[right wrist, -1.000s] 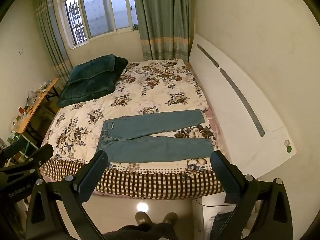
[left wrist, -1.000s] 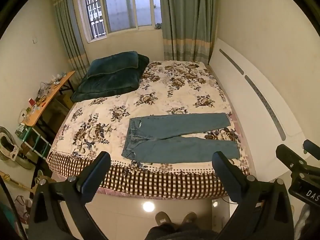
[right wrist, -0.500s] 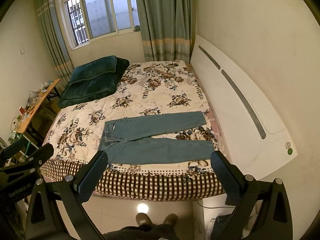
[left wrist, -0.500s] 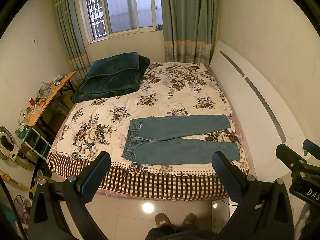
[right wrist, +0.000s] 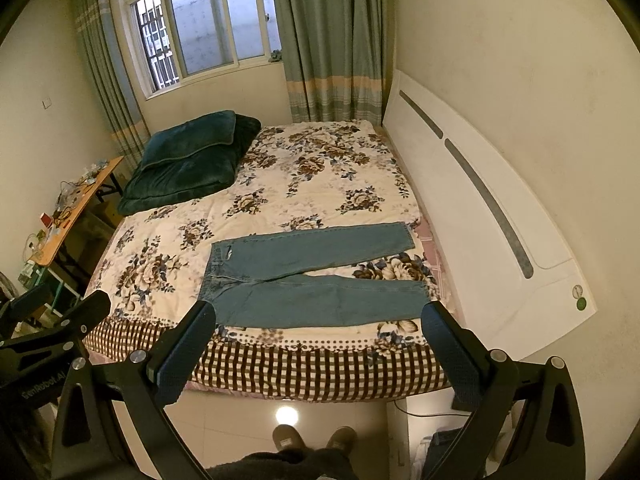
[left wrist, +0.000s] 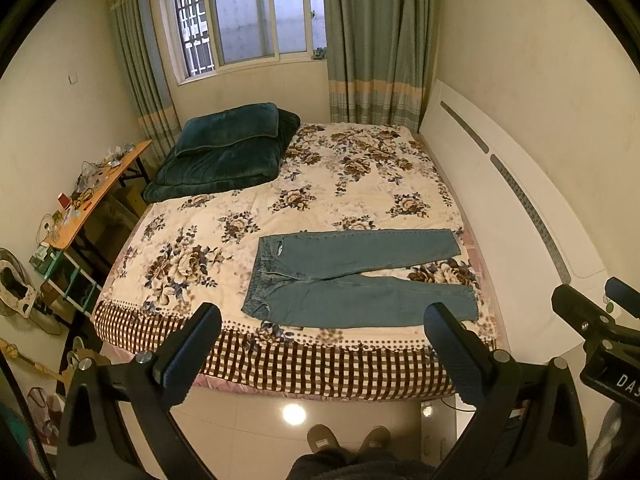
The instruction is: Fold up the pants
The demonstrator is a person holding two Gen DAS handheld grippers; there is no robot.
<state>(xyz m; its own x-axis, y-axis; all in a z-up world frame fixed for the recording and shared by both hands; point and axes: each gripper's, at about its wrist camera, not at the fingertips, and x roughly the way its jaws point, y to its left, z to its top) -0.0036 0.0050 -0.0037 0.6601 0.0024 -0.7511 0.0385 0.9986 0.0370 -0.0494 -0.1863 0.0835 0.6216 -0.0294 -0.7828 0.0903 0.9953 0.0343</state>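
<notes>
Blue jeans (left wrist: 352, 276) lie flat on the floral bedspread (left wrist: 240, 208) near the bed's front edge, waistband to the left, legs spread apart in a V to the right. They also show in the right wrist view (right wrist: 312, 276). My left gripper (left wrist: 322, 320) is open and empty, held above the floor in front of the bed. My right gripper (right wrist: 318, 316) is open and empty too, at the same distance. Each gripper shows at the edge of the other's view.
A dark green folded quilt with a pillow (left wrist: 224, 152) lies at the bed's far left. A white headboard (left wrist: 512, 208) runs along the right. A cluttered wooden desk (left wrist: 92, 196) stands at the left. The person's feet (left wrist: 348, 438) are on the tiled floor.
Both grippers have moved slightly back and up from the bed; the jeans look a little smaller and higher. The jeans have not moved.
</notes>
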